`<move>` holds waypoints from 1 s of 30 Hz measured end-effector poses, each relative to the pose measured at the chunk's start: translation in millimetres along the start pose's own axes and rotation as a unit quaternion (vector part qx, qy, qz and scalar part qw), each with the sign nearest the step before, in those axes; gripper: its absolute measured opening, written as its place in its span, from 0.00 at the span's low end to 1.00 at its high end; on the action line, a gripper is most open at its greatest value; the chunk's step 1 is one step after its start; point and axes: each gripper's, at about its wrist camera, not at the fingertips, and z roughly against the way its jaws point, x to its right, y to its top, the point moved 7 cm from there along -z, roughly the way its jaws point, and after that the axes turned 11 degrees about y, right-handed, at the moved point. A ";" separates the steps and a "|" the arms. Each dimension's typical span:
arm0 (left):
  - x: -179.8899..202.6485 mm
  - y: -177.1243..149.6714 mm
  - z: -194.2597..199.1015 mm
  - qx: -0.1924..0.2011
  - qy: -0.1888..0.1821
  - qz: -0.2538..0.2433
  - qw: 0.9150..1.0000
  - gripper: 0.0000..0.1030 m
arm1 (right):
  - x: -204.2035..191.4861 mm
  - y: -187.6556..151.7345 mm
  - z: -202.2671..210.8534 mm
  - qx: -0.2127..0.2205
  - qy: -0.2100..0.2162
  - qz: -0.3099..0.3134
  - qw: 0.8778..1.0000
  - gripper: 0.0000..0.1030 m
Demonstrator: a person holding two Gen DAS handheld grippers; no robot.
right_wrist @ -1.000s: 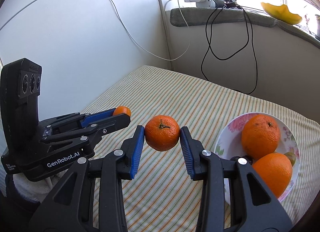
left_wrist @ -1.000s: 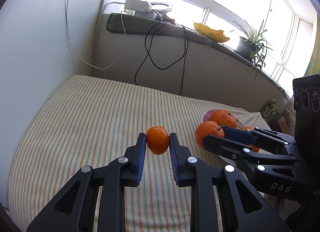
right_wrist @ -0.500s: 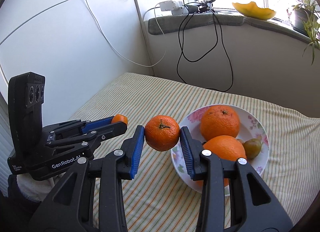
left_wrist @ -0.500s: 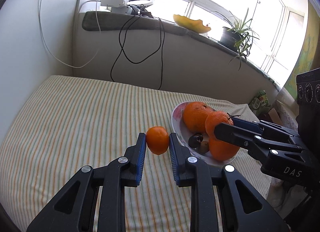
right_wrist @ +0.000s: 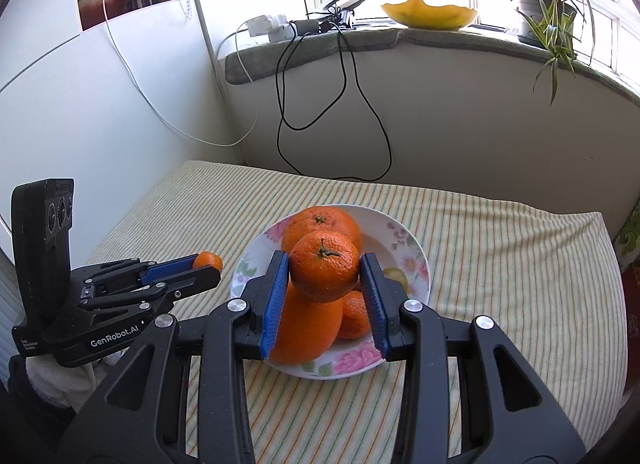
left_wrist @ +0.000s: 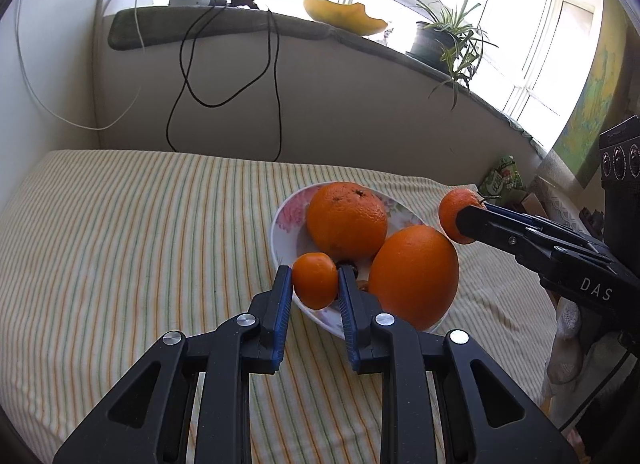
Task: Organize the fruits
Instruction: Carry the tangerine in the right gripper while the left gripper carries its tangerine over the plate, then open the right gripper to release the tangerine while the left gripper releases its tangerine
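Orange tangerines (right_wrist: 325, 272) have both moved over the plate (right_wrist: 414, 254).

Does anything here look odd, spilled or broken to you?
Nothing is spilled or broken. The plate sits level on the striped cloth with its oranges inside. The only curious thing is the broken-edged yellow rind lying on the windowsill by the potted plant, which looks like a leftover.
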 end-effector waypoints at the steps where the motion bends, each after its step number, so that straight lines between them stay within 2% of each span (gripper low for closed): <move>1: 1.5 -0.3 -1.0 -0.001 -0.001 -0.001 1.000 0.21 | 4.3 -0.8 -0.6 -0.001 -0.003 -0.001 1.000 0.37; 8: 7.3 2.0 -7.3 -0.005 0.001 -0.003 1.000 0.21 | 25.4 -6.4 -6.6 -0.009 -0.015 -0.014 1.000 0.37; 19: 11.8 4.2 -10.1 -0.006 0.001 -0.007 1.000 0.22 | 36.0 -10.1 -14.7 -0.018 -0.012 -0.027 0.999 0.38; 22: 12.1 6.2 -8.7 -0.003 0.001 -0.007 1.000 0.28 | 36.0 -10.5 -15.8 -0.022 -0.011 -0.026 0.999 0.39; 24: 12.5 7.2 -7.4 -0.002 0.001 -0.007 1.000 0.29 | 36.5 -10.2 -15.4 -0.021 -0.013 -0.025 0.999 0.48; 25: 12.6 7.5 -6.6 -0.001 0.001 -0.007 1.000 0.29 | 36.6 -9.2 -14.0 -0.016 -0.013 -0.026 0.999 0.57; 30: 11.7 7.5 -1.0 0.003 0.004 -0.007 1.000 0.29 | 33.5 -5.5 -9.1 -0.008 -0.008 -0.023 1.000 0.60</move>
